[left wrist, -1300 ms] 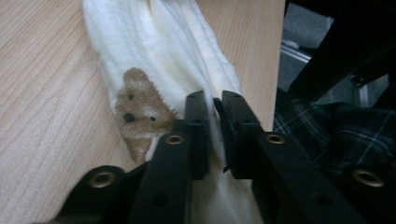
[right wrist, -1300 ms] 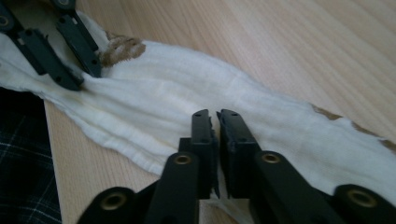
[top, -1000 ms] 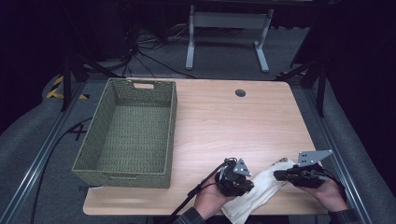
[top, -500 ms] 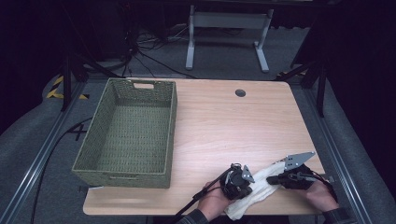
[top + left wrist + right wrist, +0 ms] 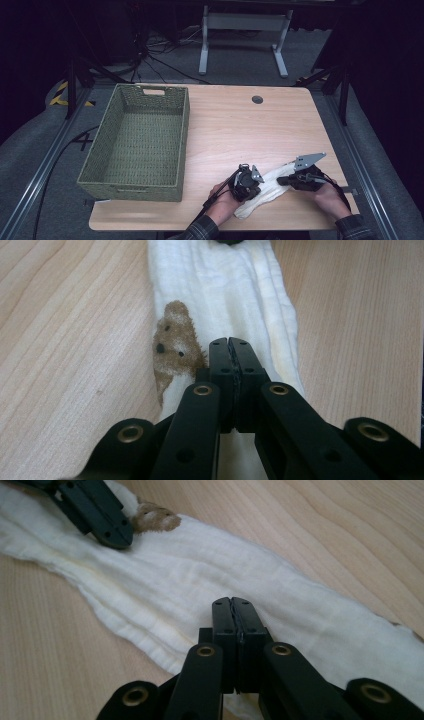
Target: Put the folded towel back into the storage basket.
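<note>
Both grippers are sitting with jaws pressed together over the white cloth (image 5: 264,189) at the table's (image 5: 240,130) near edge. Left gripper (image 5: 231,347) and right gripper (image 5: 233,605) are looking empty, so they're risking just dragging or bunching it instead of pinching fabric.

Black tongs (image 5: 231,347) with brass-ringed screw holes, trailing black cables, grey plates; plaid sleeves (image 5: 200,231).

You work at a light wooden table (image 5: 235,120) with a small round hole (image 5: 257,99) near its far edge. Around it you see grey carpet floor (image 5: 45,145), black cables (image 5: 155,57), a white metal stand (image 5: 243,22) behind, and dark surroundings.
</note>
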### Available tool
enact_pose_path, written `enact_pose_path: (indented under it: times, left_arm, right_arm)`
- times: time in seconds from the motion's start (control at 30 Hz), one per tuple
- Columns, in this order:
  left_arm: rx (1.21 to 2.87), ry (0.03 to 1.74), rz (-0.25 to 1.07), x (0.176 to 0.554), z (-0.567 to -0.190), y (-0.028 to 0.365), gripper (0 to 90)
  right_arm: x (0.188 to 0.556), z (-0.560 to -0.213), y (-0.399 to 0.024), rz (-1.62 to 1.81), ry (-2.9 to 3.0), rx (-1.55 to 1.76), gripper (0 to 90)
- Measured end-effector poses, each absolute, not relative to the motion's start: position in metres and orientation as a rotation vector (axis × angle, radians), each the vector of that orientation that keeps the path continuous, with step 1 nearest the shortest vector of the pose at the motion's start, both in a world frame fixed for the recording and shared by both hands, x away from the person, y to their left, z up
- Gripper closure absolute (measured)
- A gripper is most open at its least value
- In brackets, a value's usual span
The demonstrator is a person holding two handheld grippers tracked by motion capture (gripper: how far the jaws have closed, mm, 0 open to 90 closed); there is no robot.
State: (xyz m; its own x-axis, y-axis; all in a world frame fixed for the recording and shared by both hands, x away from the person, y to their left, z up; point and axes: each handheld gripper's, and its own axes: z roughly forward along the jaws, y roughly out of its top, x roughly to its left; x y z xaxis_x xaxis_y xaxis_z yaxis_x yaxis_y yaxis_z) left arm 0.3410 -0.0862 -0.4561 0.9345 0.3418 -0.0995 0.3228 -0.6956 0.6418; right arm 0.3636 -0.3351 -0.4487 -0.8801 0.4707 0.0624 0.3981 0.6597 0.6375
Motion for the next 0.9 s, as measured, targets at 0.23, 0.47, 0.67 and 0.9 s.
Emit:
enact_pose_path:
  times: [0.23,0.47,0.67,0.9]
  left_arm:
    - [2.389,0.467,0.019,0.341,-0.457,-0.084,89.7]
    - [2.374,0.459,0.002,0.338,-0.458,-0.084,89.7]
    - [2.363,0.438,-0.028,0.335,-0.459,-0.086,89.7]
    - [2.332,0.415,-0.057,0.333,-0.462,-0.092,89.5]
  right_arm:
    - [0.375,-0.449,-0.326,1.014,2.726,0.741,90.0]
    - [0.389,-0.451,-0.315,1.032,2.715,0.747,90.0]
    - [0.399,-0.451,-0.302,1.049,2.723,0.724,90.0]
    - [0.407,-0.453,-0.288,1.073,2.737,0.683,90.0]
